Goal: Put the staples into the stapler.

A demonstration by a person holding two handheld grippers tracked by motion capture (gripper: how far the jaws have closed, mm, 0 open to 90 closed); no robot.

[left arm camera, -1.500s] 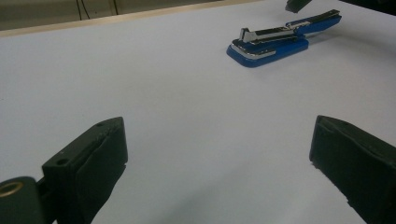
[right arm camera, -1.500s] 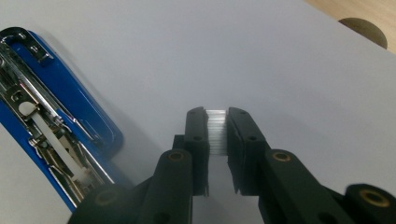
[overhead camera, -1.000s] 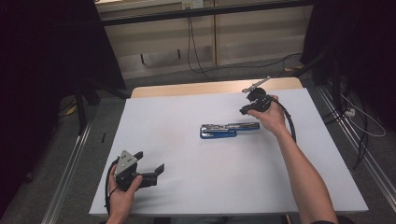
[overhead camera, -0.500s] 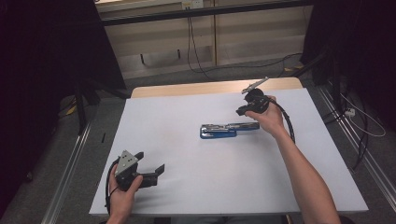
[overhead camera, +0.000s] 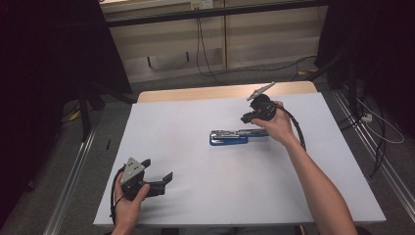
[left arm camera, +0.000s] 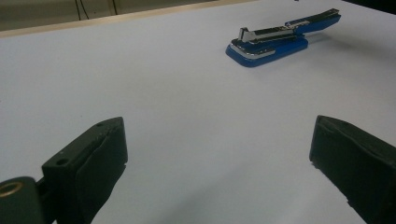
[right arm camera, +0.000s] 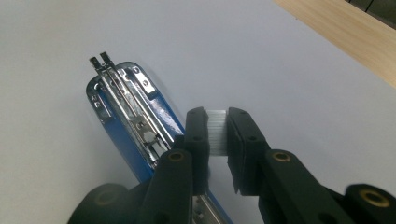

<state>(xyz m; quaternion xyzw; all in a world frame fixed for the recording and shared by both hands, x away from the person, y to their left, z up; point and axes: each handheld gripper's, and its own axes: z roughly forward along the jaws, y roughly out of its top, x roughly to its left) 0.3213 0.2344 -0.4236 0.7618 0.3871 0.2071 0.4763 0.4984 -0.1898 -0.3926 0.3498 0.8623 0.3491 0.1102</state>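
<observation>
A blue stapler (overhead camera: 230, 136) lies flipped open in the middle of the white table (overhead camera: 195, 205), its metal staple channel (right arm camera: 126, 95) facing up. My right gripper (overhead camera: 247, 118) hovers just above the stapler's right end. It is shut on a short pale strip of staples (right arm camera: 216, 133) pinched between its jaws, held right beside the channel. My left gripper (overhead camera: 157, 169) rests at the front left of the table, held by a hand, jaws wide apart with nothing between them. From that gripper the stapler (left arm camera: 280, 39) shows far ahead.
A bare wooden strip (overhead camera: 195, 93) runs along the table's far edge. Metal rails (overhead camera: 73, 166) flank both sides of the table, and cables (overhead camera: 381, 127) lie on the floor to the right. The white surface around the stapler is open.
The right gripper has shifted slightly to the left, nearer over the stapler, with the staple strip still in its jaws. The left gripper has not moved.
</observation>
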